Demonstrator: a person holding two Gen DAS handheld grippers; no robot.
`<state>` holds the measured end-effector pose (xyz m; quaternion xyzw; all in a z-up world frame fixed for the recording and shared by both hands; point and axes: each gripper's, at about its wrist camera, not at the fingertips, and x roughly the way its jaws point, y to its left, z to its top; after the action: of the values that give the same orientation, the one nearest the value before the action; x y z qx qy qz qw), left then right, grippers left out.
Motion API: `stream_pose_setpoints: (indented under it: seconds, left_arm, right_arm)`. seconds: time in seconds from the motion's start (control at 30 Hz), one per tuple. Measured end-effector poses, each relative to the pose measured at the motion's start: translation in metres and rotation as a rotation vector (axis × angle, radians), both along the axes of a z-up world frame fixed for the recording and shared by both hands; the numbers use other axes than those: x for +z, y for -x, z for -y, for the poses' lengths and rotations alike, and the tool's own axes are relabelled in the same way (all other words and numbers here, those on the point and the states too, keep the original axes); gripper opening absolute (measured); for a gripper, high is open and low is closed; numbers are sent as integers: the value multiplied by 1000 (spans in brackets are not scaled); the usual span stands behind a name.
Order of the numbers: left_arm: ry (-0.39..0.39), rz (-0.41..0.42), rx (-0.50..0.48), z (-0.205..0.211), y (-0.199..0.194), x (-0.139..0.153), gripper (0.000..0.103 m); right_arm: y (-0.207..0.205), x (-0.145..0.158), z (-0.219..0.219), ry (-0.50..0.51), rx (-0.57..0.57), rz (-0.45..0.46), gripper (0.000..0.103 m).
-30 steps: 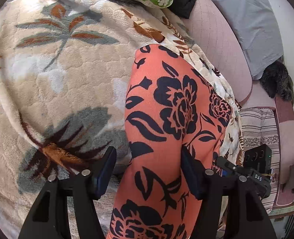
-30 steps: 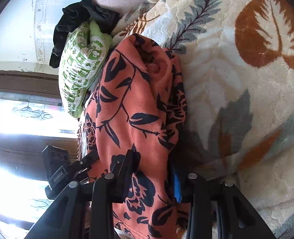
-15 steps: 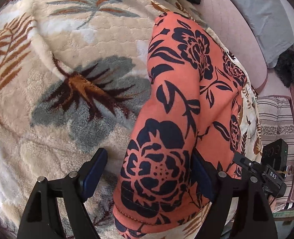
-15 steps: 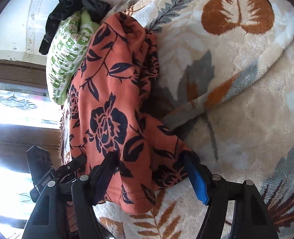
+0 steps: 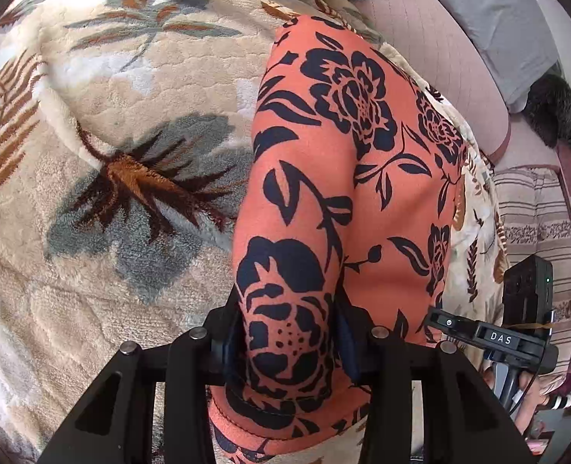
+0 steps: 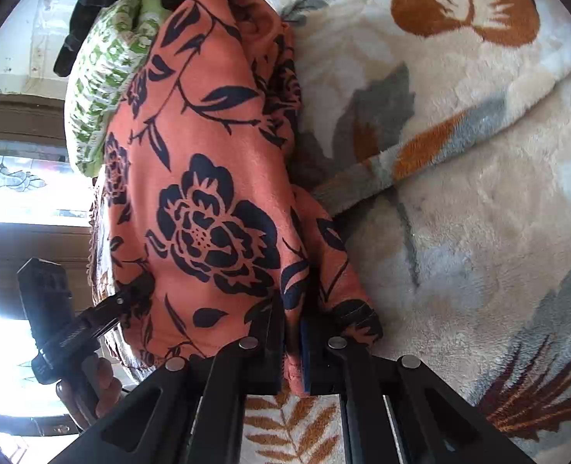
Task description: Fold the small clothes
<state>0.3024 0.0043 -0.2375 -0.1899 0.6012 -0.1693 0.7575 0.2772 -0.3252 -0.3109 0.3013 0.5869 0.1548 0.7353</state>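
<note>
Nearest us, our left gripper is closing, its pads pressing a thick fold of the orange floral garment. Our right gripper pinches the same garment's hem tight. It lies along the leaf-print blanket. Beyond it, a green-patterned bundle and black cloth crowd the far end.
</note>
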Motion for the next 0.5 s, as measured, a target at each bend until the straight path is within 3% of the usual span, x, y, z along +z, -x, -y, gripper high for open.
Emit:
stream_pose_setpoints:
  seconds: [0.1, 0.2, 0.3, 0.33, 0.43, 0.5]
  left_arm:
    - [-99, 31, 16, 4, -1, -2, 74]
    - [-188, 101, 7, 14, 3, 3, 82]
    - [-340, 241, 2, 28, 11, 3, 100]
    - [-359, 269, 8, 28, 16, 3, 101]
    - [-282, 249, 75, 14, 39, 0, 101]
    - [-253, 280, 112, 6, 63, 3, 101]
  right_arm:
    - [0, 15, -6, 75, 5, 55, 10]
    - [-2, 11, -11, 82, -14, 50, 11]
    - [-7, 10, -12, 79, -12, 76, 11]
    - [-6, 9, -10, 75, -18, 86, 11]
    - [6, 5, -2, 72, -61, 103, 12]
    - [33, 2, 2, 88, -97, 129, 12]
